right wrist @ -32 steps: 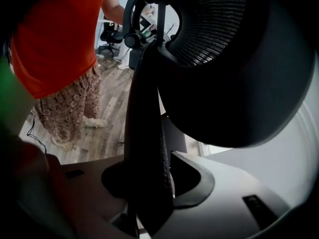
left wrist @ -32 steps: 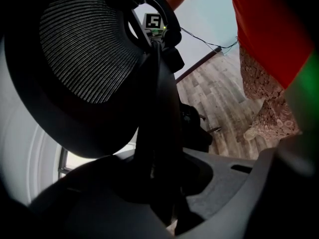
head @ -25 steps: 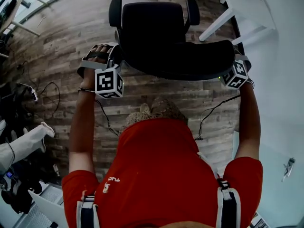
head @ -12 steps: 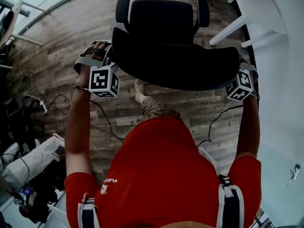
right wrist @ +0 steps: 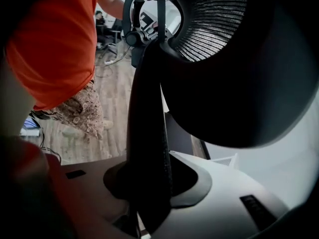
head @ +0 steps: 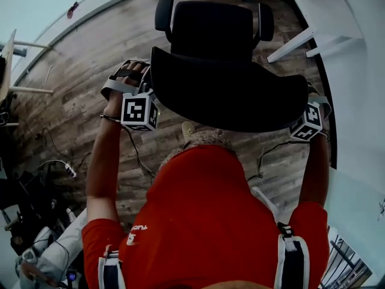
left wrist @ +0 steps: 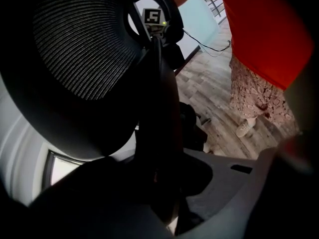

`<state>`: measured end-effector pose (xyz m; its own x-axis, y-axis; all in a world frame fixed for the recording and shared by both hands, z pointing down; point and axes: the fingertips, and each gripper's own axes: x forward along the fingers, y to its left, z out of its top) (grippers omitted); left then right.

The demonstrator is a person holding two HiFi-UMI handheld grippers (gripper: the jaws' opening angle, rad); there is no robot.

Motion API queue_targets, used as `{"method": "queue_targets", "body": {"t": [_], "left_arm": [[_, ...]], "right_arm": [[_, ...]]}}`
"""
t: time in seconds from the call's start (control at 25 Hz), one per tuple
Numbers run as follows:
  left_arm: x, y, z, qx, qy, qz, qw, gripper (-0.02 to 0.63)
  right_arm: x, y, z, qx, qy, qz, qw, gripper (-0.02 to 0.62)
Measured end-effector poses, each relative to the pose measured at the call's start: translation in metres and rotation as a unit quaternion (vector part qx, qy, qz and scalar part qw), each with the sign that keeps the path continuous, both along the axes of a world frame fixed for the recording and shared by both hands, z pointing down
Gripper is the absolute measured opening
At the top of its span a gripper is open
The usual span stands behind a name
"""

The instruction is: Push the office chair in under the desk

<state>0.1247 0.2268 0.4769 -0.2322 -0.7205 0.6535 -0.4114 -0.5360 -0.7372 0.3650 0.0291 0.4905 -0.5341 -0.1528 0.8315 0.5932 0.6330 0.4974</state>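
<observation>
The black office chair [head: 210, 29] stands on the wood floor in the head view, its seat facing away and its curved backrest [head: 228, 98] nearest me. My left gripper [head: 146, 90] is shut on the backrest's left edge and my right gripper [head: 305, 118] holds its right edge. In the left gripper view the dark rim [left wrist: 158, 133] runs up between the jaws of the left gripper [left wrist: 164, 183], with mesh [left wrist: 84, 44] beyond. The right gripper [right wrist: 149, 193] has the rim [right wrist: 148, 133] between its closing jaws. The white desk [head: 322, 14] is at the far right.
The desk's white legs [head: 289, 44] slant down just right of the chair's armrest [head: 264, 23]. Cables [head: 57, 161] and dark equipment lie on the floor at the left. A person in a red shirt [head: 204, 221] stands behind the chair. A pale wall [head: 361, 101] runs along the right.
The chair has rolled forward over the floor with both grippers still on its backrest. The person has stepped after it, and the floor clutter at the left has slid back.
</observation>
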Motion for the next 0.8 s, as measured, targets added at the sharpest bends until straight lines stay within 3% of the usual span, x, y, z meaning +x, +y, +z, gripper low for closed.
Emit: {"method": "queue_targets", "body": {"t": [0.44, 0.8], "left_arm": [[-0.095, -0.069, -0.004, -0.001, -0.003, 0.058, 0.9983, 0.095], [-0.171, -0.140, -0.006, 0.002, -0.004, 0.142, 0.9899, 0.094]], "right_arm": [[-0.068, -0.033, -0.004, 0.001, 0.004, 0.055, 0.998, 0.129], [-0.122, -0.058, -0.006, -0.001, 0.003, 0.137, 0.991, 0.129]]}}
